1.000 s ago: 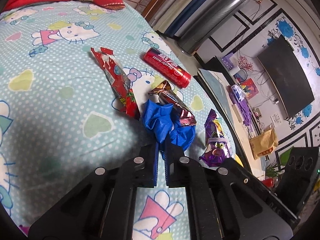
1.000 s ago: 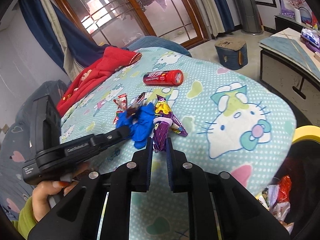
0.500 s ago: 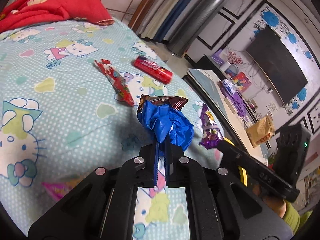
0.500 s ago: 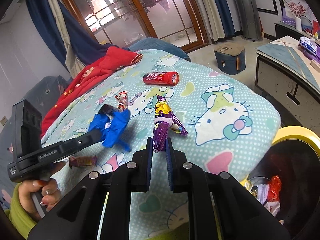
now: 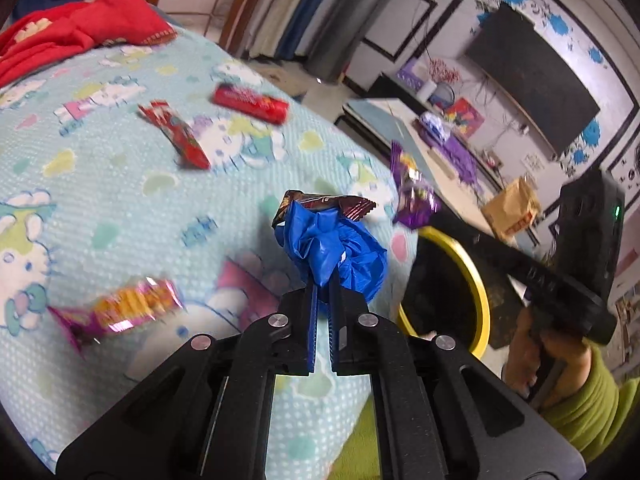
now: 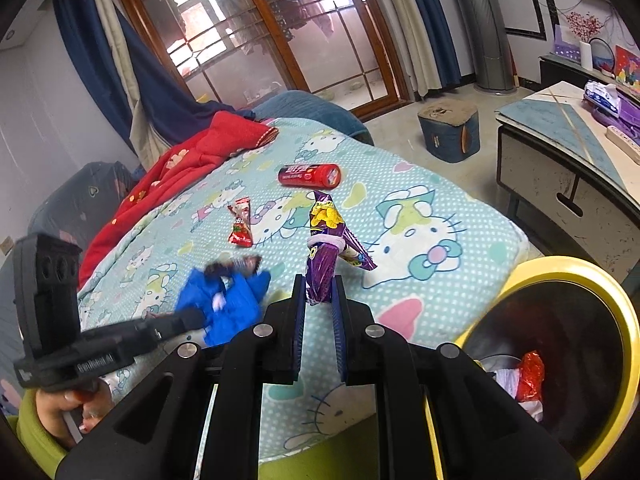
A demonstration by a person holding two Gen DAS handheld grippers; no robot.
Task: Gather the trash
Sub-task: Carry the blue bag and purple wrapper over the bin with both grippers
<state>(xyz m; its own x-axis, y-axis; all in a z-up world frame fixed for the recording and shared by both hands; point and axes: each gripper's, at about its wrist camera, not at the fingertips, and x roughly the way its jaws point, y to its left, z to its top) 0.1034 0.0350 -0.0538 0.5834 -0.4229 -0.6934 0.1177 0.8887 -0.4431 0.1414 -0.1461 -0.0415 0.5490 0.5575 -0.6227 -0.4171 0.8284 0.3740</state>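
Left gripper (image 5: 323,294): jaws closed, clamped on a blue plastic wad (image 5: 334,250), tilted downward. Right gripper (image 6: 319,294): jaws closed on a purple wrapper (image 6: 322,258), tilted downward. Each unit is held by a hand (image 6: 70,410) in a green sleeve (image 5: 582,408).

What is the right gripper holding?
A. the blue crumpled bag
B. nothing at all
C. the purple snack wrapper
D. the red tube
C: in the right wrist view the right gripper is shut on the purple snack wrapper, while the blue crumpled bag is pinched by the left gripper and the red tube lies on the bedspread.
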